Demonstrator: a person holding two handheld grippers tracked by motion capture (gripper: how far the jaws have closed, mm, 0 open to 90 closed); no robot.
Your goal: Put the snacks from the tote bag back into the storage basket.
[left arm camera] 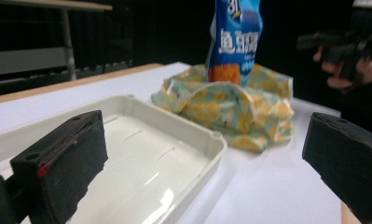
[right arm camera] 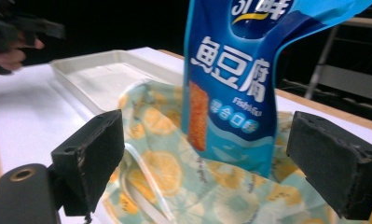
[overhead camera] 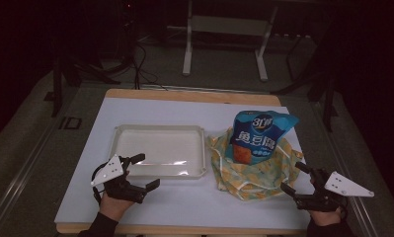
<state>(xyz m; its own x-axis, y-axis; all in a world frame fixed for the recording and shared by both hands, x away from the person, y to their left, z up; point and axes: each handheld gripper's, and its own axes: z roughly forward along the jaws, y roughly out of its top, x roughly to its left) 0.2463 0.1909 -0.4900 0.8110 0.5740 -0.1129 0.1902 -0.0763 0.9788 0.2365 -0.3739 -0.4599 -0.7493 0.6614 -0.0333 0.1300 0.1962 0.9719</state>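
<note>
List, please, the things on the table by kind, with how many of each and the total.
White tray: 1
Blue snack packet: 1
Lemon-print cloth bag: 1
Total: 3

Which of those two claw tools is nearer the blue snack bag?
The right gripper, at the patterned cloth bag that holds the snack bag. The left gripper is by the white tray.

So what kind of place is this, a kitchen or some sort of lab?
Probably a lab or recording room, not a kitchen: a white-covered table stands in a dark space, metal stand legs and loose cables lie on the floor behind, and props are laid out.
</note>
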